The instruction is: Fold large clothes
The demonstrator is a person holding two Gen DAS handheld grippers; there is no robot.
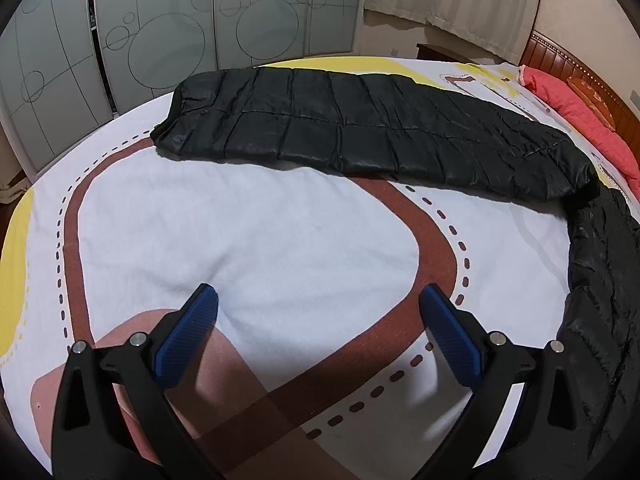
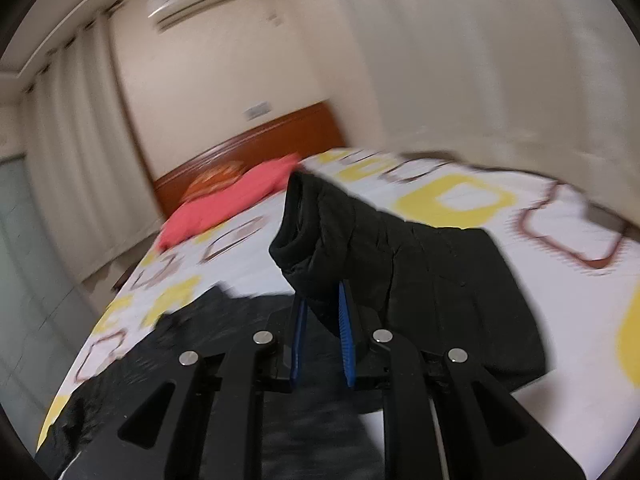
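The left gripper (image 1: pixel 318 300) gapes wide and empty over the bedspread (image 1: pixel 248 216), low in its frame. The black coat (image 1: pixel 360 132) lies across the upper half; the right gripper (image 2: pixel 322 300) pinches its sleeve (blurred) mid-frame.

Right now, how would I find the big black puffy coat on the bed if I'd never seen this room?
Look at the wide bed with the white cover patterned in brown loops and yellow patches. Lying across it, nearer the grey wardrobe doors, is the black quilted coat. It is shiny, dark and stitched in puffy squares, unlike the flat red blanket by the wooden headboard.
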